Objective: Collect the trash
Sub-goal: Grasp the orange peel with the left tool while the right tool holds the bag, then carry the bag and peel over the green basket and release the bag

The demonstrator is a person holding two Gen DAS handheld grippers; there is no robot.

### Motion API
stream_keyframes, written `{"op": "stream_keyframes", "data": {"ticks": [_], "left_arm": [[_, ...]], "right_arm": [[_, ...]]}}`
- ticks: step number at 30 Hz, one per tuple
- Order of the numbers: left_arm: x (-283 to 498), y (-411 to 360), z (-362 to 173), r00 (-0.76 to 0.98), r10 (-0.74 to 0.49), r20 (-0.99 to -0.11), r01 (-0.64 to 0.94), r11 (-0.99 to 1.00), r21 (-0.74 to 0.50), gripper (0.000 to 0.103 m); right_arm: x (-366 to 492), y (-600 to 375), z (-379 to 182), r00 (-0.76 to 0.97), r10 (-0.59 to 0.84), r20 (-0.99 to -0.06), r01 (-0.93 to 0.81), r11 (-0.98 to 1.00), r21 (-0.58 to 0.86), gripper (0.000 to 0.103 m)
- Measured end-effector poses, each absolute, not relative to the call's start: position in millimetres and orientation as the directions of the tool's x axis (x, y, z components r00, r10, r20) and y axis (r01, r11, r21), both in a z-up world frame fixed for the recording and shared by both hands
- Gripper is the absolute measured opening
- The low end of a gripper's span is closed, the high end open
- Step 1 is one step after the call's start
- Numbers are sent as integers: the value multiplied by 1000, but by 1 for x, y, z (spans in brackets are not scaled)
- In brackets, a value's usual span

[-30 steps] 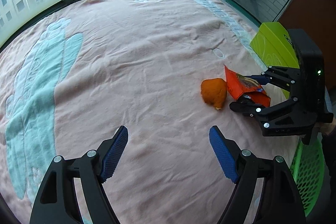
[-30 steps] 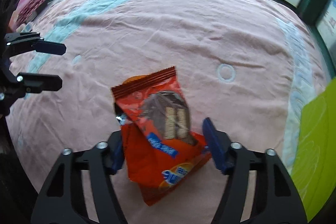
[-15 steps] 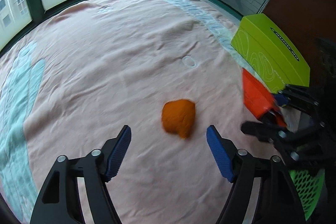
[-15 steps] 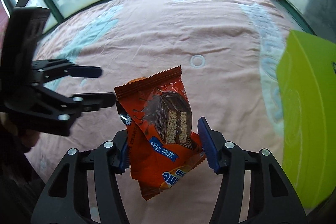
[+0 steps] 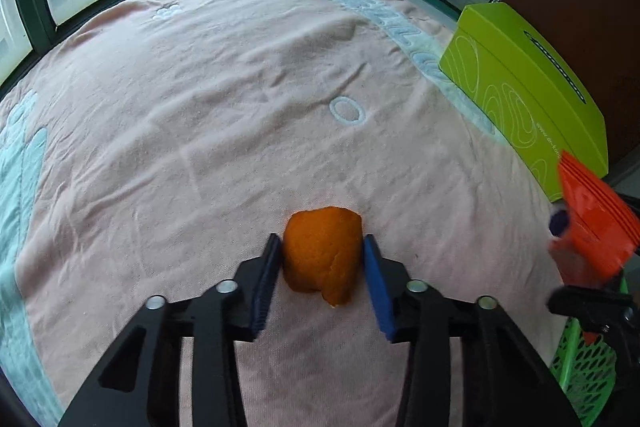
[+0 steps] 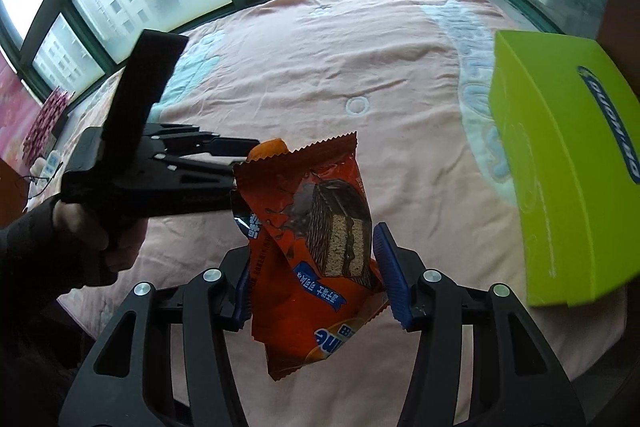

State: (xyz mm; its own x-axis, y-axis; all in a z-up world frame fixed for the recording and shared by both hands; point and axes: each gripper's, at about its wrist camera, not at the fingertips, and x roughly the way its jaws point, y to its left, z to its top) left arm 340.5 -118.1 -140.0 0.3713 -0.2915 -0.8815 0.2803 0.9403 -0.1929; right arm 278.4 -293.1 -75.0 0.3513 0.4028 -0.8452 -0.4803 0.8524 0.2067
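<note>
Gripping on both sides right now — left gripper [image 5: 320, 259] is sitting low on the pink blanket [image 5: 200, 107] with its blue pads [image 5: 376, 283] pressing against either flank of the orange peel [image 5: 322, 255], jaws narrowed onto it; the peel is resting on the blanket, roughly centre-front of the bed. Right gripper [image 6: 316, 287] is clamping the orange snack wrapper [image 6: 316, 247] between its pads, holding it upright and clear of the blanket, chocolate wafer picture facing the camera. In the left wrist view the same wrapper [image 5: 596, 223] is showing blurred at the far right edge, just above a green mesh basket [image 5: 584, 367]. Lime-green box [image 5: 524, 95] is lying along the right side of the blanket, near the brown wall. From the right wrist view the left gripper [image 6: 244, 151] is reaching in from the left, peel [image 6: 268, 149] just peeking out behind the wrapper's top edge.
</note>
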Motion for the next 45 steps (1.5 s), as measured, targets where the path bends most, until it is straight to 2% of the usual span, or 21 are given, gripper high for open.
{"op": "stream_keyframes", "data": {"ticks": [4,14,21,30,38,45], "left_arm": [[334,-115,-135,374,-306,-876,273,939,-211,30],[277,-114,-87,407,-384,-829,322,910,-263,29],[229,-125,-56,426,-437,-792,370,883,-288,29],[172,-149,-38,412,-499,-762,433,843,-318,29],[148,-173,-26,396,-542,-741,485,809,-332,29],[135,-190,-20,381,-560,-736,517,789,-332,29]], "right_arm": [[263,-302,-68,374,395,-839,-435,874,217,53],[202,-324,-42,450,354,-820,-277,928,249,52],[141,-346,-20,554,309,-773,-146,950,275,52],[79,-369,-9,656,191,-730,9,965,261,53],[38,-391,-9,694,7,-720,160,973,164,54],[16,-416,-19,683,-36,-730,246,952,183,54]]}}
